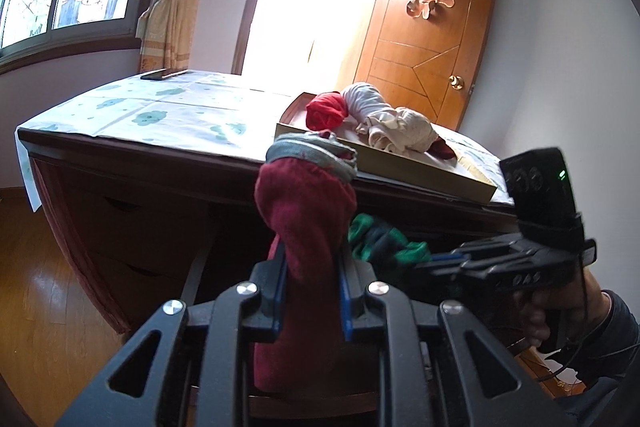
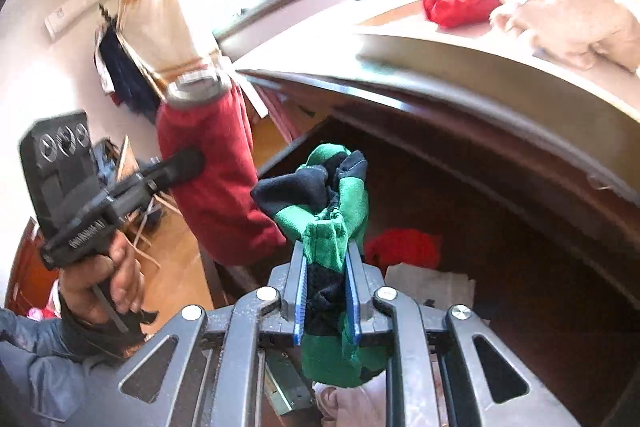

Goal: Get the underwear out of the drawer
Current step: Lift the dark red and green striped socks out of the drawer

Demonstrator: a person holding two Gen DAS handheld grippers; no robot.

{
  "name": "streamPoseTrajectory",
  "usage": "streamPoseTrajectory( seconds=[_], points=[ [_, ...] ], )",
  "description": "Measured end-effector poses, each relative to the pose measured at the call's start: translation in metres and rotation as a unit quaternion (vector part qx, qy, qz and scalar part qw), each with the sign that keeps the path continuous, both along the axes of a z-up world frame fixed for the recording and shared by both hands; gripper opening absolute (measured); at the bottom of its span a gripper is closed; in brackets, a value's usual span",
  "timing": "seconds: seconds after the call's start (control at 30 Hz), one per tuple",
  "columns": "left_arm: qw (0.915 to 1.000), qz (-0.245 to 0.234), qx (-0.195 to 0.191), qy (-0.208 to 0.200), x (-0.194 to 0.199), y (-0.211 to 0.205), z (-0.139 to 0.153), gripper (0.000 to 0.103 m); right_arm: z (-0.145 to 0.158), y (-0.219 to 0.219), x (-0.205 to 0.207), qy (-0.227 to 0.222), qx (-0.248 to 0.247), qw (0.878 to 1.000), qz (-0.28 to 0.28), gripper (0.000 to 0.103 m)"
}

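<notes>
My left gripper [image 1: 311, 259] is shut on dark red underwear [image 1: 306, 211] with a grey waistband, held up in front of the desk edge; it also shows in the right wrist view [image 2: 212, 163]. My right gripper [image 2: 326, 255] is shut on green and black underwear [image 2: 336, 195], held above the open drawer [image 2: 500, 227]; the same piece shows in the left wrist view [image 1: 380, 239]. Red [image 2: 404, 247] and pale [image 2: 424, 287] clothes lie in the drawer. A shallow tray [image 1: 400, 163] on the desk holds red [image 1: 326, 111], grey-white and cream underwear [image 1: 400, 127].
The desk [image 1: 160, 115] has a patterned cloth and a phone [image 1: 164, 74] at the far end. Shut drawers [image 1: 120, 207] lie on its left. A wooden door [image 1: 432, 39] stands behind; curtain and window are to the left. Wooden floor [image 1: 40, 267] lies below.
</notes>
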State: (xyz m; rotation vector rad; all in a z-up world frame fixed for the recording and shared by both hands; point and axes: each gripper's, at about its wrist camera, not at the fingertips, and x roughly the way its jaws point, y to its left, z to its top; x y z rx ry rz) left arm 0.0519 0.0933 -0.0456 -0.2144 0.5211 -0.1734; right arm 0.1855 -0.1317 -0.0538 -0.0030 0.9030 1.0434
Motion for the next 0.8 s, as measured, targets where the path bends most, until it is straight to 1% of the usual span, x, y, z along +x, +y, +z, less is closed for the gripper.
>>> streamPoseTrajectory(
  seconds=[0.1,0.3,0.57,0.8],
  points=[
    [1.0000,-0.001,0.002,0.001,0.000,-0.003,-0.001,0.019,0.009,-0.009,-0.003,-0.006,0.021,1.000,-0.009,0.018],
    [0.9995,0.006,0.032,0.001,0.000,-0.014,-0.004,0.019,0.020,-0.028,-0.004,-0.012,0.050,0.999,-0.017,0.018],
    [0.9979,0.014,0.064,0.002,-0.001,-0.025,-0.008,0.019,0.018,-0.041,-0.010,-0.003,0.075,0.997,-0.028,0.018],
    [0.9972,0.015,0.073,-0.003,-0.002,-0.029,-0.008,0.019,0.018,-0.053,-0.013,-0.001,0.099,0.994,-0.037,0.018]
  ],
)
